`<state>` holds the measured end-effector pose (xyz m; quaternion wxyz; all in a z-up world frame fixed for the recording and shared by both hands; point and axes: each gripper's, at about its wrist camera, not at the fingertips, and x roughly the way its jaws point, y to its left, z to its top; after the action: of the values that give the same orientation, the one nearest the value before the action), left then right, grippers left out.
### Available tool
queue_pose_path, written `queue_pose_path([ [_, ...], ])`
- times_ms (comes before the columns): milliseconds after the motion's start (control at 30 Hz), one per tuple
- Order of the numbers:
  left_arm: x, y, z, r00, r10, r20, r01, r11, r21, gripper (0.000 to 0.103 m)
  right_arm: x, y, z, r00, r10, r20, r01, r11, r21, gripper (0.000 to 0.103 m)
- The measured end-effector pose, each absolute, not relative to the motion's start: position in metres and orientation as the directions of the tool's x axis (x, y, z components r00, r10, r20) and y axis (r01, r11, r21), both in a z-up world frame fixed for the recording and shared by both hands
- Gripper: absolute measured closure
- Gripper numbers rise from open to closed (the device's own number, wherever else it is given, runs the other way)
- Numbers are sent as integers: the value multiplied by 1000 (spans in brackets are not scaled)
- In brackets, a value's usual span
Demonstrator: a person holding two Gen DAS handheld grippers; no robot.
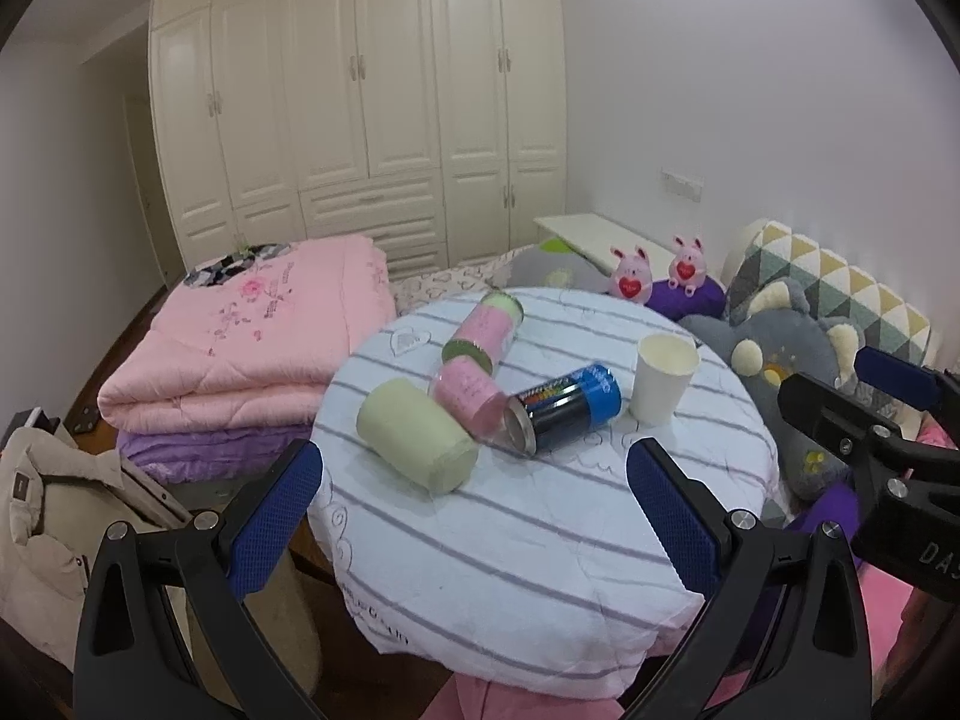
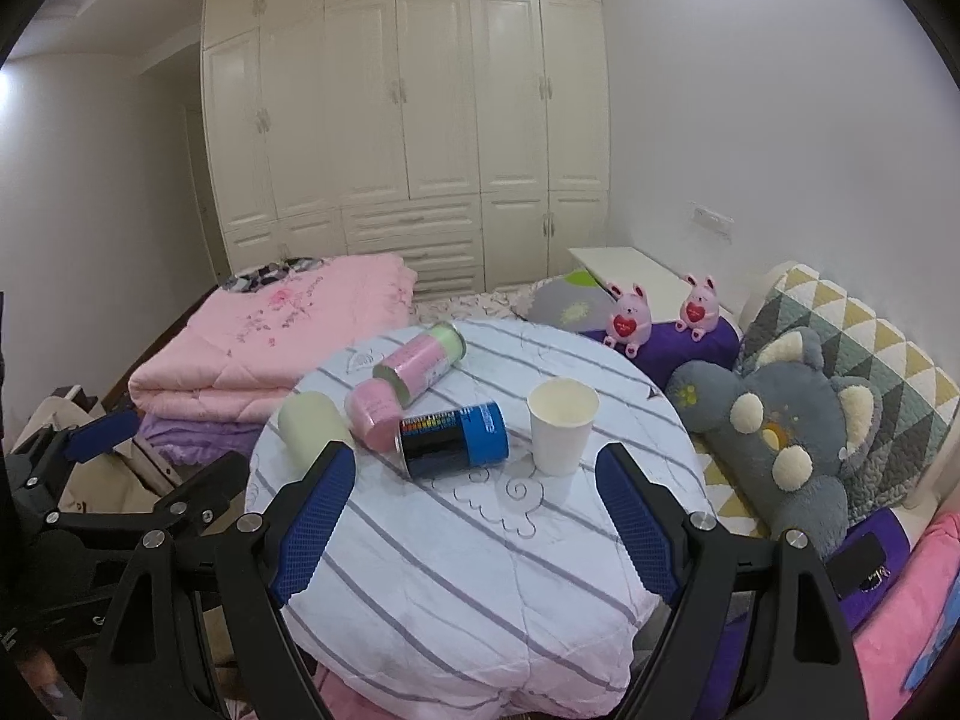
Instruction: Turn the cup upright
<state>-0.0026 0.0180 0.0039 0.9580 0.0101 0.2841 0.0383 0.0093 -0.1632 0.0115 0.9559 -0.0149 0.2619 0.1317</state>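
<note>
Left gripper (image 1: pixel 474 501) and right gripper (image 2: pixel 474 516) both spread apart, empty, near desk (image 2: pixel 480 588); cup (image 2: pixel 562 425) upright, far right.

Right wrist view: white paper cup (image 2: pixel 562 425) stands upright, mouth up, on the striped round table (image 2: pixel 456 546). Right gripper (image 2: pixel 474 516) hangs over the near table edge — blue pads spread wide, nothing between them. Left of the cup lies a blue-and-black can (image 2: pixel 453 439) on its side, close but not touching — pink and green cylinders behind it.

Pink quilt (image 1: pixel 252 336) — grey plush (image 2: pixel 780 420)
</note>
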Motion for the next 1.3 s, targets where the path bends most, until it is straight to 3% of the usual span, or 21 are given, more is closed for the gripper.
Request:
queue_pose_path([
  [500,-19,29,20,945,113,-306,-122,993,-8,0,-7,-163,25,933,292,-209,-292,956,32,18],
  [1300,5,23,-8,924,64,-377,-75,997,-14,0,6,-165,4,927,280,-249,-280,959,37,18],
])
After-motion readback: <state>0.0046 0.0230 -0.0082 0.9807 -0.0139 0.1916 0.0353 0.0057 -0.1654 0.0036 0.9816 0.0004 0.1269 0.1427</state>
